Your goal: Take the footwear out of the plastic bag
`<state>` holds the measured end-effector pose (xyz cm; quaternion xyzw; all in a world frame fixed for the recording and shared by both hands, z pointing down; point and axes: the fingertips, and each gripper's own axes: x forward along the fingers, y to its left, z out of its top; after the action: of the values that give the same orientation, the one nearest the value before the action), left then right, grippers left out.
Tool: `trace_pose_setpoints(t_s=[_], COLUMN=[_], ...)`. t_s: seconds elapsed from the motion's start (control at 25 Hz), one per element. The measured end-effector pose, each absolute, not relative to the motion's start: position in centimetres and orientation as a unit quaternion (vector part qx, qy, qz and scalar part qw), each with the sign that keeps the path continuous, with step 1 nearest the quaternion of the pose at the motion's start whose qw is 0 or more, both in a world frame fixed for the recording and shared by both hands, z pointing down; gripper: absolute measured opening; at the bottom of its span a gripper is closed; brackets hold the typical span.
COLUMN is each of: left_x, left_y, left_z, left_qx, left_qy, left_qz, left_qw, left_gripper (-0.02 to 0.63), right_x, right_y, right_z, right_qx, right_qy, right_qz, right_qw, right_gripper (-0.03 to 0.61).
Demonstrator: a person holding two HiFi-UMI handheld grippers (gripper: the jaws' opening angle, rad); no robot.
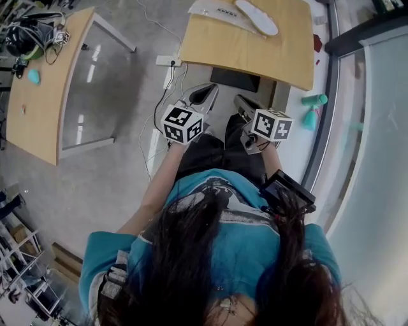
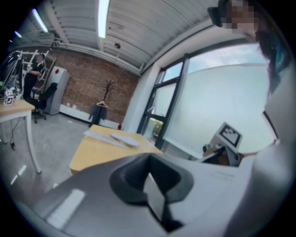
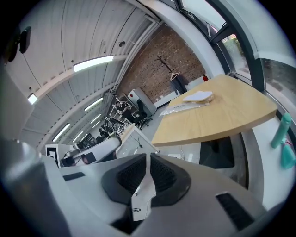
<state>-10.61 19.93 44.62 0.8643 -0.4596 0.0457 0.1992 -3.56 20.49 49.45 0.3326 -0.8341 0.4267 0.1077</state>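
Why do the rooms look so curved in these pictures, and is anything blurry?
Left gripper view: wide lens bows the window frame; the left gripper looks soft. Right gripper view: ceiling lights curve, wooden table is sharp. Head view: straighter, evenly lit.

Near half of the wooden table [image 1: 255, 54] is bare, open to a reach from its lower edge. Along the top edge of the frame, the white footwear [image 1: 256, 17] and plastic bag [image 1: 210, 11] take the room. On the right, the window frame [image 1: 332, 70] and a teal bottle [image 1: 314, 100] hem things in. The grey floor [image 1: 137, 83] to the left lies open.
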Motion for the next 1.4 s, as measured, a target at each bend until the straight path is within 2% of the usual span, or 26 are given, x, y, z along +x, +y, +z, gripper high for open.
trace_pose_setpoints(t_s=[0.44,0.84,1.24,1.4], left_x=[-8.7,-2.3,1.3,2.1], left_y=[26.2,36.1,46.8,47.9], left_z=[43.3,44.3,44.6,44.5], left_qx=[0.864,0.863,0.864,0.864], left_qy=[-0.462,-0.452,-0.441,-0.443], left_qz=[0.042,0.051,0.06,0.054], left_qw=[0.195,0.22,0.235,0.233], left_gripper=[-0.002,-0.002,-0.002,-0.002], right_x=[-0.7,4.5,7.2,8.2], right_y=[27.5,37.7,47.2,48.1], right_z=[47.3,47.9,48.3,48.2], right_qx=[0.347,0.331,0.323,0.324], right_qy=[-0.833,-0.836,-0.832,-0.833], right_qz=[0.419,0.425,0.442,0.441], right_qw=[0.1,0.108,0.089,0.081], right_gripper=[0.038,0.038,0.038,0.038])
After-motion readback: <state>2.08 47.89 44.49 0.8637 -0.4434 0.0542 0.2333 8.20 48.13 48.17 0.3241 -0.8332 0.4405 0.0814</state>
